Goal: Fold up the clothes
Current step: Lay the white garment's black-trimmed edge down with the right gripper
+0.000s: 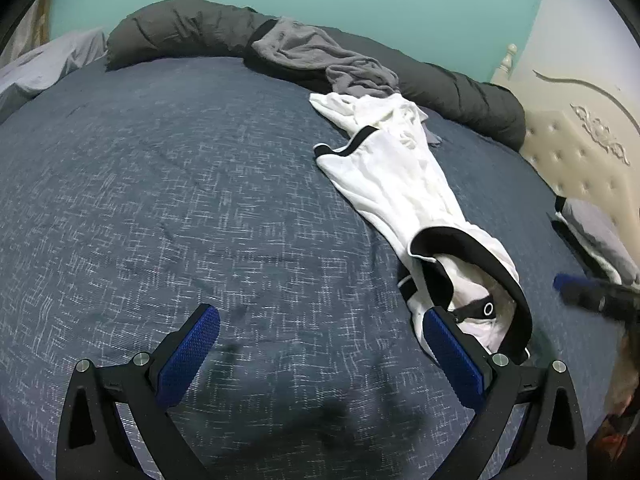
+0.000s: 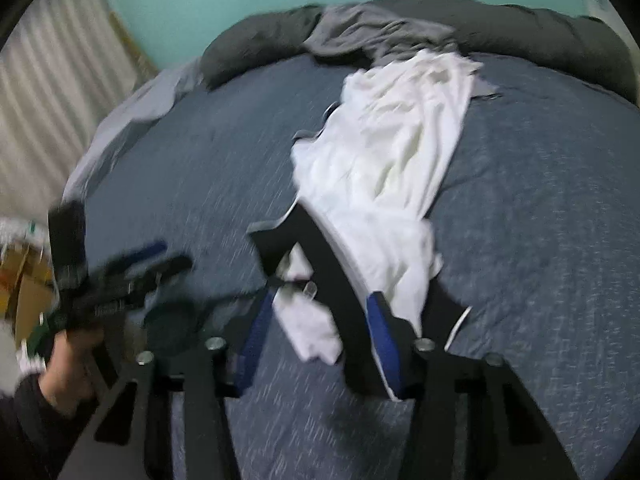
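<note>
A white top (image 1: 404, 176) with black trim lies crumpled and stretched lengthwise, its black-edged neck opening nearest, unfolded.

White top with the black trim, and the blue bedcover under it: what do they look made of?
White top: thin, soft knit, probably jersey or polyester; matte, it crumples into fine wrinkles, with black ribbed-looking trim. Blue bedcover: woven fabric, matte, with a white crosshatch fleck through dark blue; cotton or a blend, hard to tell.
</note>
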